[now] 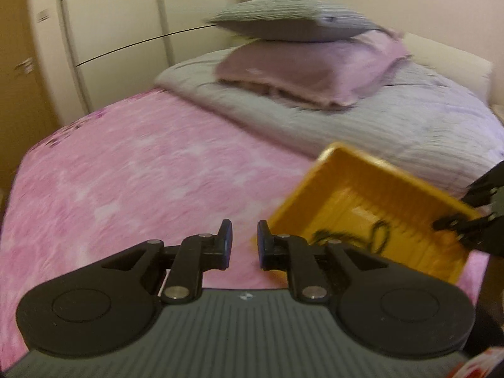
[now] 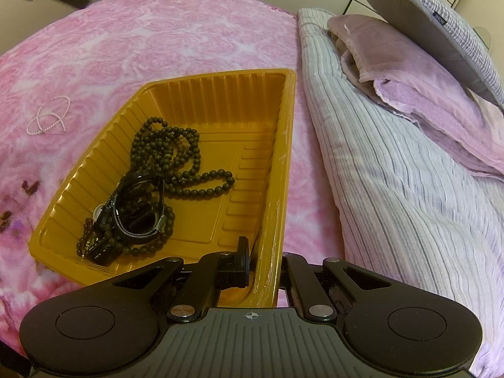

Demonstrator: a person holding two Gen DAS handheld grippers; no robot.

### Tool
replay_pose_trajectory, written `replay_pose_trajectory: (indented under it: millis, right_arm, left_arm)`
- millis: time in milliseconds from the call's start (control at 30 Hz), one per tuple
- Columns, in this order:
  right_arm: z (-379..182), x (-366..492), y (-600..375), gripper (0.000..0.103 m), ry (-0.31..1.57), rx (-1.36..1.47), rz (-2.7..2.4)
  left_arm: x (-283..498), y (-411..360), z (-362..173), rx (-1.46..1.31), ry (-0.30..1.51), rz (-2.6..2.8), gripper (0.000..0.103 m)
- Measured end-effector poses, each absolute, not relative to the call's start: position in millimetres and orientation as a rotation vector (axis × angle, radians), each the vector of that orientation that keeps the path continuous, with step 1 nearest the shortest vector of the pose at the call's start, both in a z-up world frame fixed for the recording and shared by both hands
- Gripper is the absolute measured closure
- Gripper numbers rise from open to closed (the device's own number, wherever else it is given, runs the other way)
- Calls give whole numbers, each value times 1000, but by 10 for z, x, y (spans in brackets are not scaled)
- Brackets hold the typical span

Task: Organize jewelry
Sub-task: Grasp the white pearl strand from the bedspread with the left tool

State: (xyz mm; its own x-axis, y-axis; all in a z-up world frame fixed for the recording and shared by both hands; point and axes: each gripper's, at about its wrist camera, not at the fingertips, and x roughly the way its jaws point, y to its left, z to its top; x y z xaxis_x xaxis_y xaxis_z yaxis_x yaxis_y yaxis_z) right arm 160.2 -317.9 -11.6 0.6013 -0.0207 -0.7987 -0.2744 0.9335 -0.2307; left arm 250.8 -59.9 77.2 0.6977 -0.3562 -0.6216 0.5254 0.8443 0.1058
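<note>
A yellow ribbed plastic tray (image 2: 220, 100) sits tilted over the pink bedspread. It holds a dark bead necklace (image 2: 176, 154) and a black watch (image 2: 138, 214). My right gripper (image 2: 263, 261) is shut on the tray's near right wall, one finger inside and one outside. A pale pink bead bracelet (image 2: 47, 116) lies on the bedspread left of the tray. In the left wrist view the tray (image 1: 346, 195) is at the right, held by the right gripper (image 1: 463, 226). My left gripper (image 1: 245, 239) is open and empty, just left of the tray.
The pink floral bedspread (image 1: 141, 173) covers the bed. A striped grey-lilac duvet (image 2: 393, 189) lies to the right, with a purple pillow (image 1: 315, 69) and a grey pillow (image 1: 289, 19) stacked on it. A white wardrobe (image 1: 119, 31) stands behind.
</note>
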Motion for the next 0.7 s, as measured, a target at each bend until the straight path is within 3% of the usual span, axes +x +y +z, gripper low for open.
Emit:
replay_pose_trajectory:
  millis: [267, 700]
  right_arm:
    - [-107, 1606, -3182, 99, 919, -350, 150]
    - [-102, 1602, -3194, 99, 921, -351, 147]
  left_arm:
    - [2316, 151, 439, 199, 652, -333, 88]
    - [1940, 329, -374, 115, 728, -228, 88]
